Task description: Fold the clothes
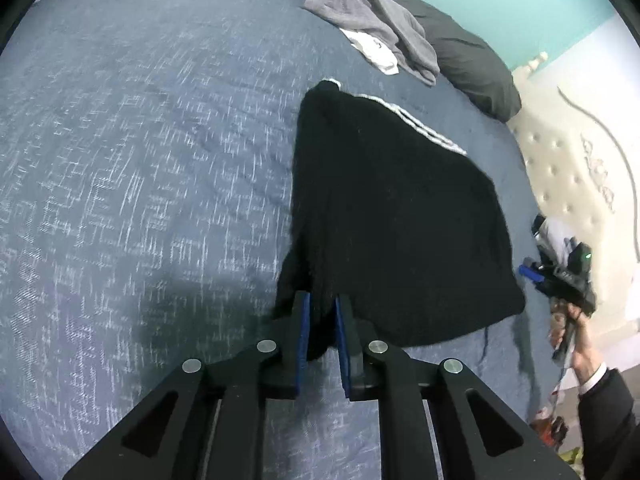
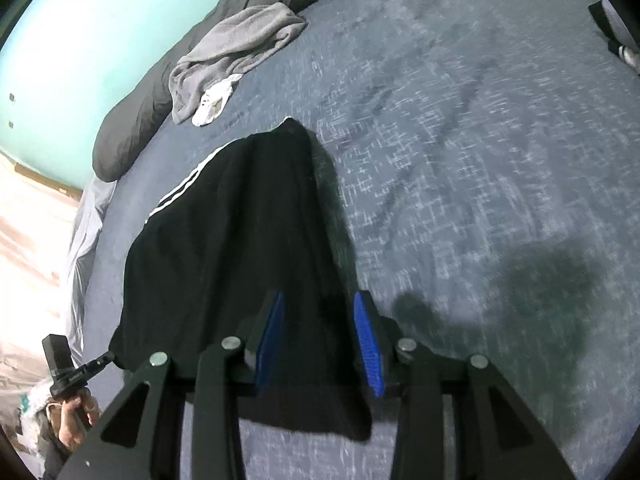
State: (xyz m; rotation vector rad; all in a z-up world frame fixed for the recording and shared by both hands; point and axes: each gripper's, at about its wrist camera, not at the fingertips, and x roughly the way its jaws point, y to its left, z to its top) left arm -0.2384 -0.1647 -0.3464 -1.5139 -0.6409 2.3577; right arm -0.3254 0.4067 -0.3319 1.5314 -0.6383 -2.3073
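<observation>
The black striped garment (image 1: 392, 208) is lying on the bed (image 1: 140, 160), one corner pinched between our left gripper's (image 1: 322, 320) narrow jaws; our right gripper (image 2: 318, 332) is spreading wide, cloth loose between. We are releasing gently, keeping edges aligned.

A bed (image 1: 140, 160) fills most of both views, covered by a blue-grey blanket (image 2: 480, 160) with a pale flecked weave. Along its far edge lies a long dark grey pillow (image 1: 472, 56), pressed against a turquoise wall (image 2: 80, 40). On one side of the bed stands a cream tufted headboard (image 1: 560, 168) with button dimples and a curved carved edge. Two soft shadows (image 2: 552, 300) fall across the blanket in the right wrist view. Some small, blurred clutter (image 1: 552, 428) sits low beside the bed; what it is cannot be told.
</observation>
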